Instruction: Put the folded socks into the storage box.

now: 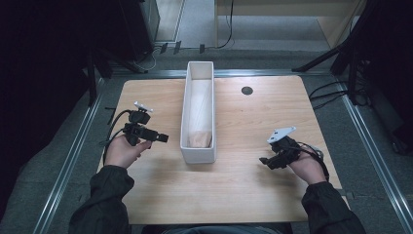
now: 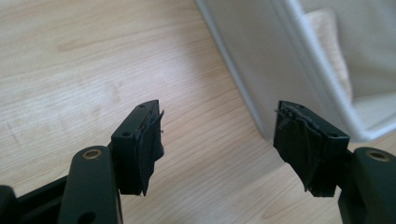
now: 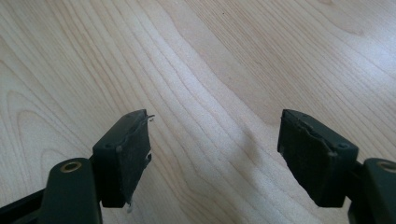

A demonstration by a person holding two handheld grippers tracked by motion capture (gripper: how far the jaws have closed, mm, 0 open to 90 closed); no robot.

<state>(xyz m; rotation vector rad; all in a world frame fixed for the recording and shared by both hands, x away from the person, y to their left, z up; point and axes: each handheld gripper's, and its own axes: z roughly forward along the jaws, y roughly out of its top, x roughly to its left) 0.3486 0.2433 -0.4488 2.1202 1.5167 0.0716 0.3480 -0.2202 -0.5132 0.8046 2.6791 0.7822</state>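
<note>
As I lined up the reach, the white bin [image 1: 198,117] ran lengthwise from the top centre of the high view toward the frame's middle, a beige cloth [image 1: 200,139] lying at its near end. My left hand-held gripper [image 1: 157,138] hovered just left of that end, jaws apart and empty, pointing at it. My right hand-held gripper [image 1: 267,161], equally spread, sat well apart at lower right over bare tabletop [image 1: 253,195].
</note>
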